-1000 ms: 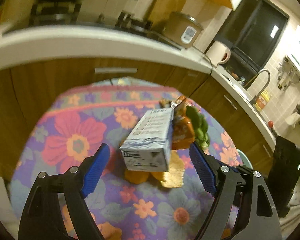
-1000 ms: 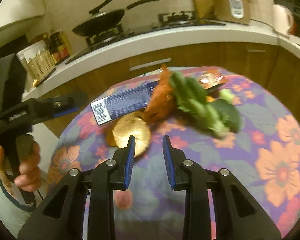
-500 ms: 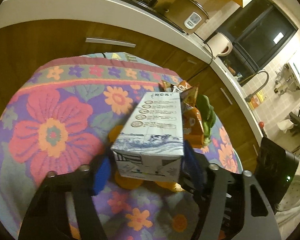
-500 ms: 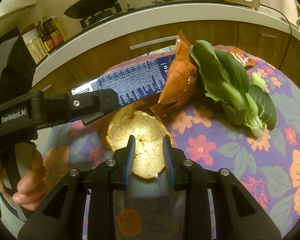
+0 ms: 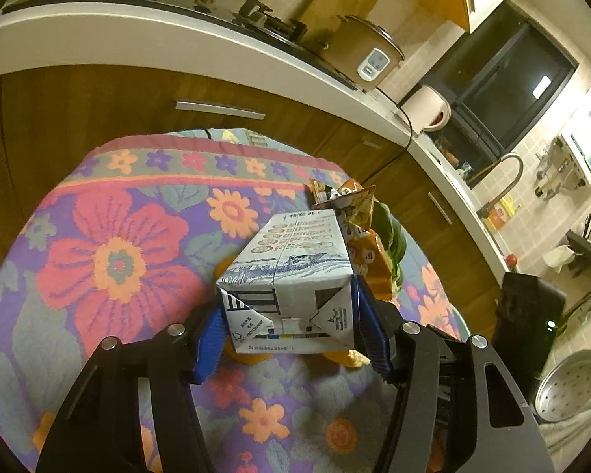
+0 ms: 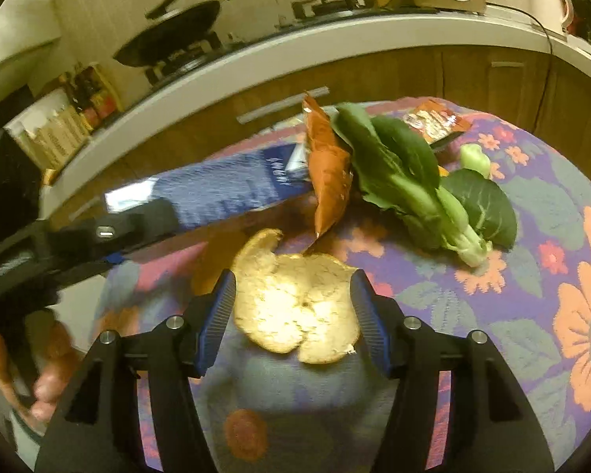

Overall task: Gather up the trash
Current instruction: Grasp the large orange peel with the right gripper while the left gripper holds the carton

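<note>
A white and blue drink carton (image 5: 291, 276) sits end-on between the blue pads of my left gripper (image 5: 287, 331), whose jaws are closing and press on both its sides. In the right wrist view the same carton (image 6: 224, 189) shows blurred at the left. My right gripper (image 6: 293, 311) is opening, with a pale orange peel (image 6: 295, 307) lying flat on the cloth between its pads, which do not squeeze it. An orange snack wrapper (image 6: 329, 181) stands just behind the peel. A second wrapper (image 6: 437, 122) lies at the far edge.
Bok choy (image 6: 413, 181) lies right of the wrapper on the flowered tablecloth (image 6: 532, 315). A person's hand (image 6: 47, 386) holds the left tool. Behind the table runs a kitchen counter (image 5: 177, 39). A black device (image 5: 528, 327) and a metal steamer tray (image 5: 571, 386) are at the right.
My left gripper's jaws closed from wide open onto the carton. My right gripper came down close to the orange peel and its jaws spread from nearly shut to either side of it.
</note>
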